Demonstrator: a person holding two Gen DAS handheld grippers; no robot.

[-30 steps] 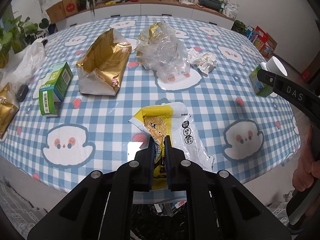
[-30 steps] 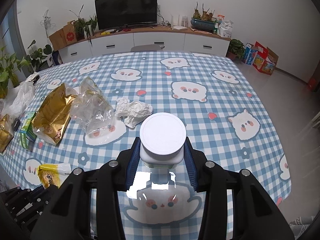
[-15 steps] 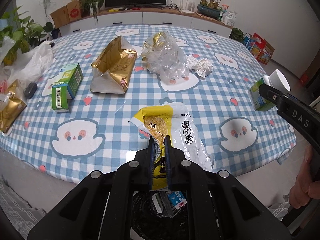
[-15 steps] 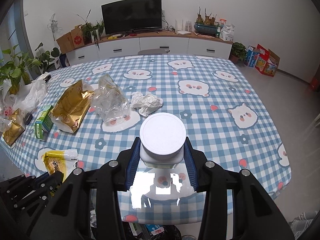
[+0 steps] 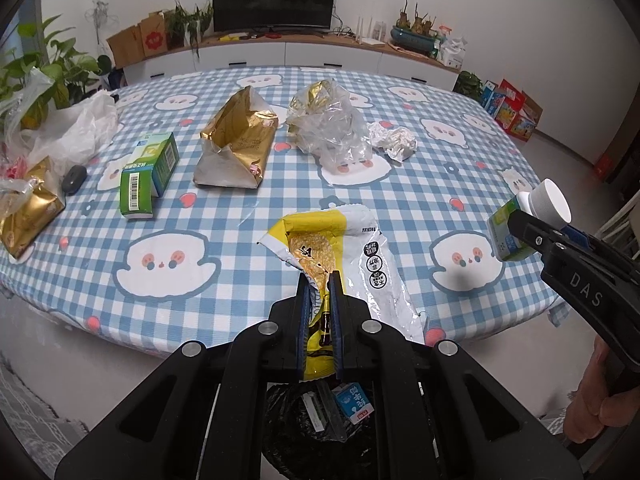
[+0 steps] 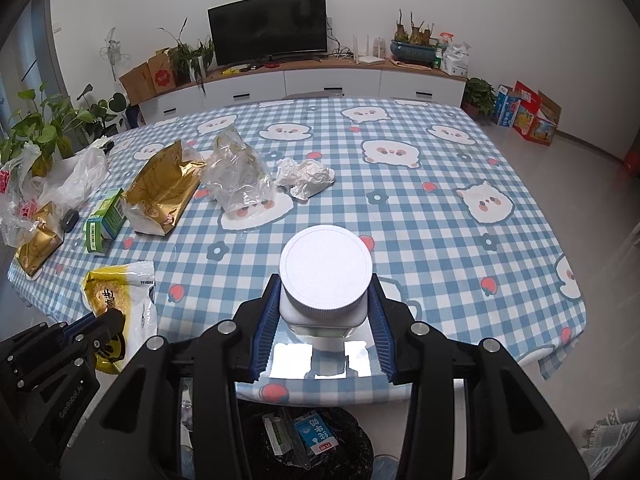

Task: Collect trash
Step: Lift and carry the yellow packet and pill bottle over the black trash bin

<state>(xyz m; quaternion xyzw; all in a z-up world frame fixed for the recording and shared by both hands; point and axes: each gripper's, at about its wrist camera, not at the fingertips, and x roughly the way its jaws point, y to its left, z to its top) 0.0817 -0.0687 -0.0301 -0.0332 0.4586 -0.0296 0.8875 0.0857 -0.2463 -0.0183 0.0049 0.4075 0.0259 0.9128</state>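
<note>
We hold a yellow wrapper (image 5: 320,256) pinched by its lower end between the nearly closed fingers of our left gripper (image 5: 319,300); the wrapper's upper part fans out above the table's near edge, and its tail hangs below the fingers over a black bin bag (image 5: 320,420); in our right gripper (image 6: 324,312) sits a white-capped jar (image 6: 325,276), the blue pads pressed against both its sides, cap facing the camera; the jar is off the table, over its near edge, with the bin bag (image 6: 312,440) below it; a small blue carton (image 6: 318,432) already lies in that bag; further out on the checked tablecloth (image 5: 440,184) lie a gold bag (image 5: 236,144), a clear plastic bag (image 5: 336,128) just right of it, and a crumpled white paper (image 5: 394,142) beside that; a green box (image 5: 148,172) lies left of the gold bag; at the far left edge are another gold packet (image 5: 28,208), a dark mouse-like object (image 5: 74,178) and a white plastic bag (image 5: 72,128).
</note>
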